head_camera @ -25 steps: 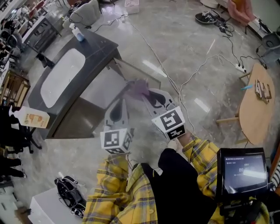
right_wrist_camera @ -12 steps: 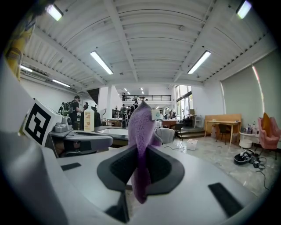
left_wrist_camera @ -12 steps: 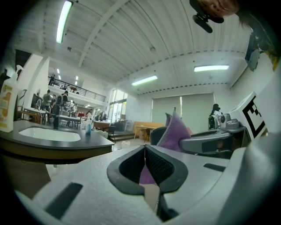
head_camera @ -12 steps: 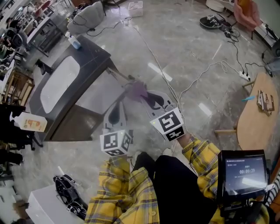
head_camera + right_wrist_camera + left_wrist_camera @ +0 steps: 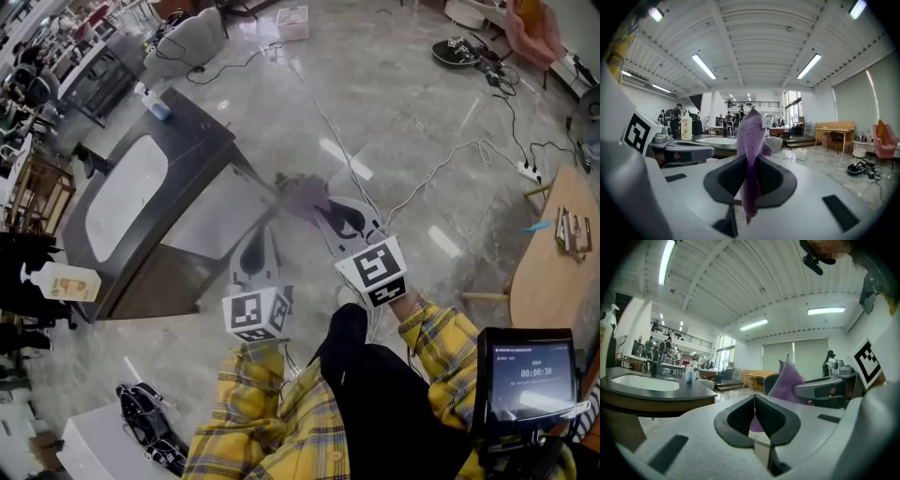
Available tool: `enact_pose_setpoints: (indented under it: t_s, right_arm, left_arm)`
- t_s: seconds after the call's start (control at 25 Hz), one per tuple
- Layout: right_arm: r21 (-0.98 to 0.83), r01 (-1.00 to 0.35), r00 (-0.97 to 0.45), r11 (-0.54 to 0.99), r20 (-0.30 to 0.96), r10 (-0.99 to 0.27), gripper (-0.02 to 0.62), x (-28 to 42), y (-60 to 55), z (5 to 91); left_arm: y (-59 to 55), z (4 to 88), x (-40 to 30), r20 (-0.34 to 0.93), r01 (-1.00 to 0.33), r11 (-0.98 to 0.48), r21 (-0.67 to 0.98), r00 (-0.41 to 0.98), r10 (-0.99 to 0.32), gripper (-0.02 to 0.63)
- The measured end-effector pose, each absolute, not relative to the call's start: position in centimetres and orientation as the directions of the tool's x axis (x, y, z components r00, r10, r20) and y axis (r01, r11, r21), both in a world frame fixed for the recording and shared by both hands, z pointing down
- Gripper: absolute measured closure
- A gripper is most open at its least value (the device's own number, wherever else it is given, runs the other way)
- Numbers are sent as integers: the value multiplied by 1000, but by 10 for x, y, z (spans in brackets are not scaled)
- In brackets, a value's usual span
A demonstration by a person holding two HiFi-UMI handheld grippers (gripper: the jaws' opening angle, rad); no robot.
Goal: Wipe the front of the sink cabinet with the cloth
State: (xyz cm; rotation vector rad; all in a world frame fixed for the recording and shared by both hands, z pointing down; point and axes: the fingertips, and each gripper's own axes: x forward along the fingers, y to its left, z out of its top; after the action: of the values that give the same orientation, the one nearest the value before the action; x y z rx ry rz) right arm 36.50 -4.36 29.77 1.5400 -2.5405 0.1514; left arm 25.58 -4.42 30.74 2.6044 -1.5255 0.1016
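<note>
Right gripper (image 5: 750, 174): my jaws are clamped on the purple cloth (image 5: 751, 133), pinched low so a free flap stands past the tips as the wiping face. Left gripper (image 5: 754, 412): my jaws are pressed together with nothing between them. It hangs just beside the right one, idle and out of the cloth's way. In the head view the cloth lies near the pale front panel of the sink cabinet (image 5: 220, 202), by its far upper corner under the dark counter (image 5: 183, 127). I cannot confirm contact. Judgement: approach stage, wiping not yet begun.

Glossy grey stone floor (image 5: 422, 94), round wooden table (image 5: 553, 281), strip lights (image 5: 707, 66) on a white ceiling (image 5: 754, 28).
</note>
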Motion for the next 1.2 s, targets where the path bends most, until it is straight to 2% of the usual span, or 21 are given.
enact_pose_setpoints:
  t_s: [0.56, 0.96, 1.2]
  right_arm:
    - [-14, -888, -451, 459, 215, -866, 554, 402, -134, 313]
    - [-15, -865, -491, 502, 242, -837, 554, 393, -186, 323]
    - [-28, -845, -526, 533, 214, -823, 554, 399, -216, 316]
  left_arm:
    - [-126, 327, 282, 153, -870, -485, 87, 493, -856, 598]
    - [-174, 339, 276, 180, -891, -438, 123, 454, -873, 598]
    - [-190, 339, 272, 185, -919, -380, 104, 394, -900, 598]
